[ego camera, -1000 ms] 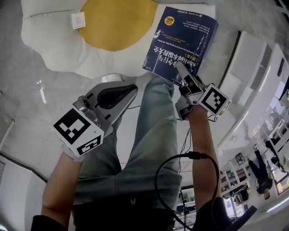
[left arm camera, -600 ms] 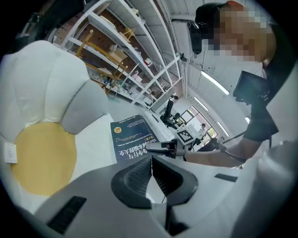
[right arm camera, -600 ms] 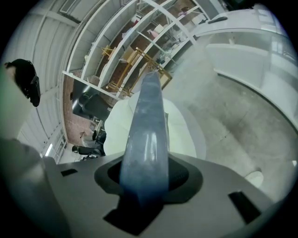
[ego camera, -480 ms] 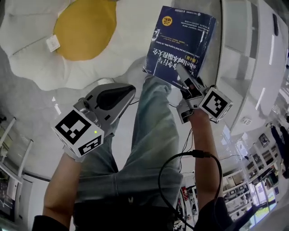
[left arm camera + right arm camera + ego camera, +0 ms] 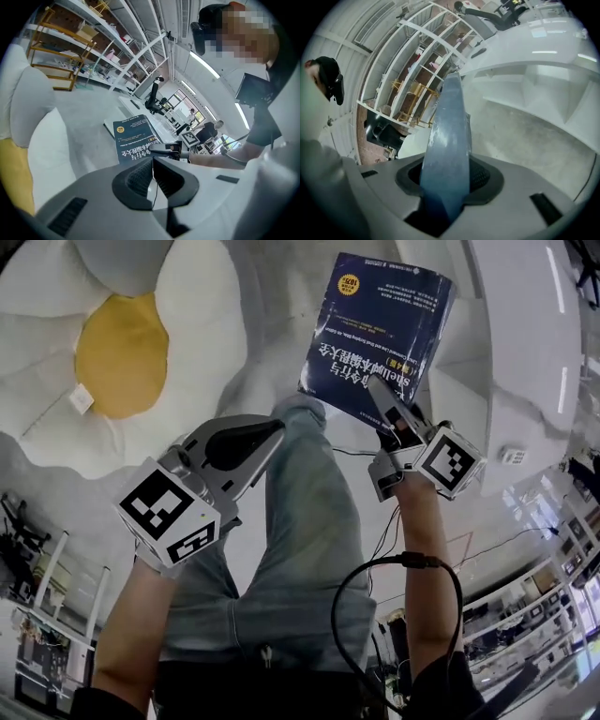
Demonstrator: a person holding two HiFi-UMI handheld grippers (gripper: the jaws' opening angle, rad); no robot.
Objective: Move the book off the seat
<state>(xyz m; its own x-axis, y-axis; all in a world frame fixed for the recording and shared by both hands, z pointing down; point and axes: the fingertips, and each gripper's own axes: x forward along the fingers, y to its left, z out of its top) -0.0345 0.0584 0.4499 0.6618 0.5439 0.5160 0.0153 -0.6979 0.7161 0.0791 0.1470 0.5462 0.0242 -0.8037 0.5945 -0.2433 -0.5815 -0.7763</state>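
A dark blue book (image 5: 380, 334) with white print hangs in the air, upright in my right gripper (image 5: 377, 390), which is shut on its lower edge. In the right gripper view the book (image 5: 446, 126) stands edge-on between both pads. The seat is a white egg-shaped cushion (image 5: 202, 324) with a yellow middle (image 5: 120, 354), at the upper left, apart from the book. My left gripper (image 5: 267, 432) is lower left of the book, over the person's leg, shut on nothing. In the left gripper view its jaws (image 5: 152, 164) meet, with the book (image 5: 135, 143) beyond them.
A white desk with shelves (image 5: 525, 362) runs along the right. The person's jeans leg (image 5: 300, 549) and a black cable (image 5: 398, 563) fill the lower middle. Metal shelving racks (image 5: 70, 51), an office chair (image 5: 154, 96) and people in the distance (image 5: 206, 131) stand further off.
The cushion has slid left in the head view and the white desk has come closer on the right. The book stays in the right gripper; both grippers keep their places in the view.
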